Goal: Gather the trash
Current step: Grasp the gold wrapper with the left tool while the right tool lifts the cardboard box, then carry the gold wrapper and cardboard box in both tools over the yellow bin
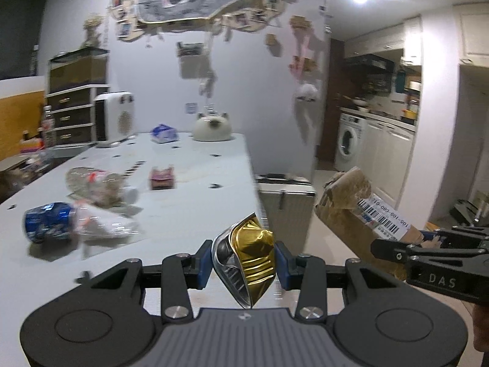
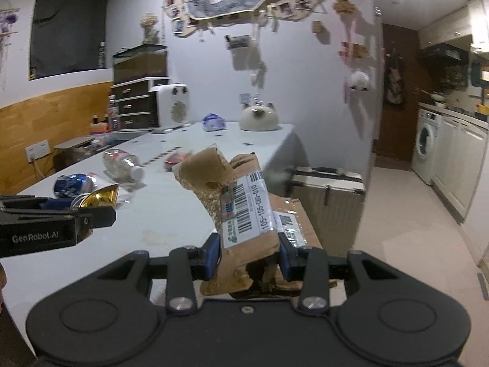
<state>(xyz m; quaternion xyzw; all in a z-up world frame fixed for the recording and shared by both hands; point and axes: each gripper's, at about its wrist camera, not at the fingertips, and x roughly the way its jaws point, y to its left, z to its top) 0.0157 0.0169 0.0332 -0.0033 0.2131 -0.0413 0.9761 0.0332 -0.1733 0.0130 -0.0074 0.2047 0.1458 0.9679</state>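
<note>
The left gripper (image 1: 244, 258) clamps a crushed gold can (image 1: 249, 260) above the near edge of the white table (image 1: 189, 208), while the right gripper (image 2: 249, 255) grips a torn cardboard parcel (image 2: 241, 214) bearing a barcode label. On the table, at ten o'clock from the gold can, lie a crushed blue can (image 1: 49, 221) and two clear plastic bottles (image 1: 97, 185).

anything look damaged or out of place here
Yes. The left hand-held gripper pinches a crushed gold can, the right hand-held gripper a torn cardboard box. A squashed blue can and crumpled plastic bottle lie on the table.
</note>
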